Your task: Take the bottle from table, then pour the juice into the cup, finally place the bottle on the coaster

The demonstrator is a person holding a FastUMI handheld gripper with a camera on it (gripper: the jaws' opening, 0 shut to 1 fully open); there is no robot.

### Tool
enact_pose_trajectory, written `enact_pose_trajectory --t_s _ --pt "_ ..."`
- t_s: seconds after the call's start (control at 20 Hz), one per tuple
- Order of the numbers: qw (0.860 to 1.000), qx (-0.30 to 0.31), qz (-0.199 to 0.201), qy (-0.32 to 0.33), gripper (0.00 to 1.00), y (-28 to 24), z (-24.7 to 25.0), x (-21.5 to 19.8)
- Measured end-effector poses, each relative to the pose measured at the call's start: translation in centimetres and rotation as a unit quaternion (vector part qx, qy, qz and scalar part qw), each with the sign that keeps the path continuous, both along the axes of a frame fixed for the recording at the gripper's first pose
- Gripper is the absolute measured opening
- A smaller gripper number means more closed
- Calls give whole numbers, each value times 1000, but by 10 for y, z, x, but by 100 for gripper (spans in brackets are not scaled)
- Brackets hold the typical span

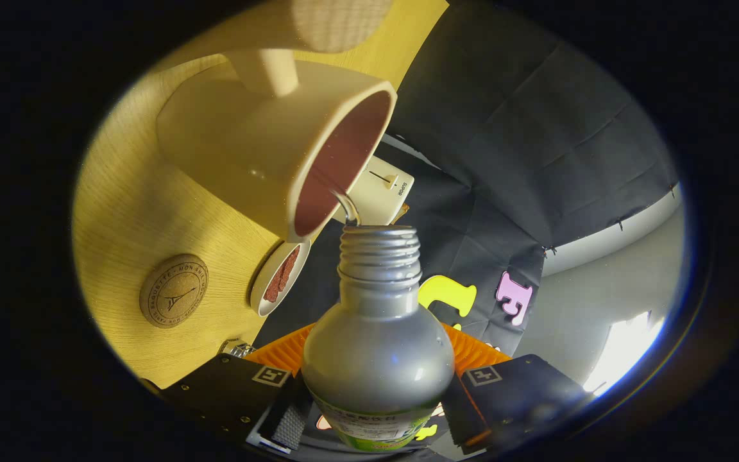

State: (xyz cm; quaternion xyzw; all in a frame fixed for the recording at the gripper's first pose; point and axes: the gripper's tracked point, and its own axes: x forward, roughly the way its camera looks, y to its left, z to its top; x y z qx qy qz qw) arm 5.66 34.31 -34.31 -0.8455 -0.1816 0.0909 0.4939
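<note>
I have the hand-held gripper (pixel 376 410) clamped on the bottle (pixel 377 346): its two black fingers press in on either side of the bottle's lower body, just above the green and white label. The bottle is silver-grey with a rounded shoulder and an uncapped, threaded neck, and it runs straight out ahead of the fingers. My whole view is rolled over with it, so the wood-grain desk (pixel 132 212) stands up along one side rather than lying flat below. The bottle's mouth sits right at the rim of the cup (pixel 267 154), a cream mug with a dark reddish inside and a handle on its far side. A thin clear stream of juice (pixel 349 208) arcs from the bottle's mouth over the rim and into the cup. On the desk, near the cup's base, I see the round cork coaster (pixel 173 290) with an Eiffel Tower stamped on it, lying bare and well apart from the bottle. Between the coaster and the bottle's neck is a small white dish (pixel 280 277) with something reddish-brown in it. Beyond the cup, a white box-shaped device with a slider (pixel 382 189) peeks out. An orange ribbed part (pixel 472 350) shows behind the bottle's shoulder, between the fingers.
</note>
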Motion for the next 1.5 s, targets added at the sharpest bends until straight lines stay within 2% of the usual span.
enact_pose_trajectory --t_s 0.7,1.5 --pt "1000 -22 1 0 83 1 -9 -4" --pt "1000 -12 -5 14 84 0 -15 -4"
